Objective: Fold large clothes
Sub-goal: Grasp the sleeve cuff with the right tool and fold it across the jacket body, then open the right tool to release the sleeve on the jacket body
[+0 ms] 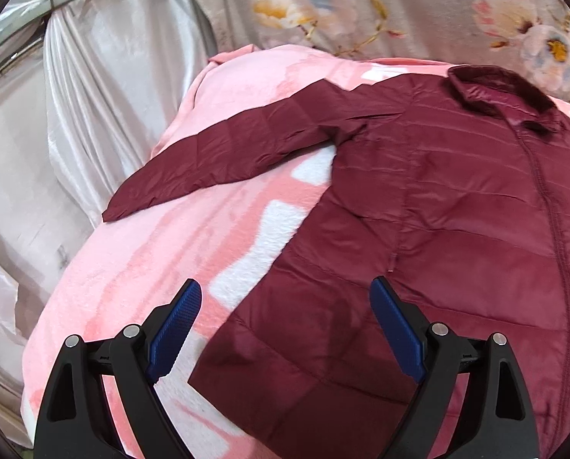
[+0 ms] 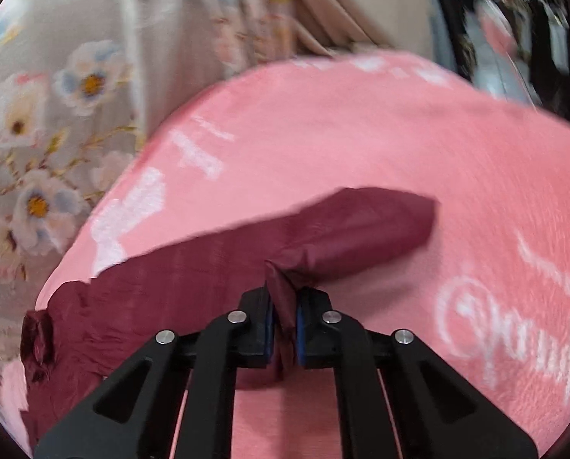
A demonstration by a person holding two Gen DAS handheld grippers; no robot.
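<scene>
**Right claw pinches the sleeve, left claw hangs wide open over the hem**

The dark red jacket (image 1: 457,199) lies spread flat, front up, on a pink blanket (image 1: 139,267) with white patches. In the left wrist view its collar (image 1: 502,95) sits at the far end, the zip seam runs down the right side of the picture, and one sleeve (image 1: 223,157) stretches out to the left, its cuff lying near the blanket's edge. The near corner of the hem lies just ahead of the left claw (image 1: 285,302).

That left claw is spread wide, its blue pads (image 1: 177,321) well apart, nothing between them. It hovers over the hem corner; whether it touches the cloth cannot be told.

Over to the right wrist view, which is blurred. The right claw (image 2: 283,306) is closed tight on a fold of the jacket's other sleeve (image 2: 353,225). A puckered ridge of red cloth stands up between the pads. Beyond the pinch, the cuff end runs off to the right across the blanket (image 2: 361,134); white lettering shows on the blanket beside it. The rest of the sleeve trails left toward the crumpled body of the jacket at the picture's edge.

Behind the blanket hangs a grey flowered cloth (image 1: 418,11), and to the left in the left wrist view, shiny silver drapery (image 1: 105,76).
</scene>
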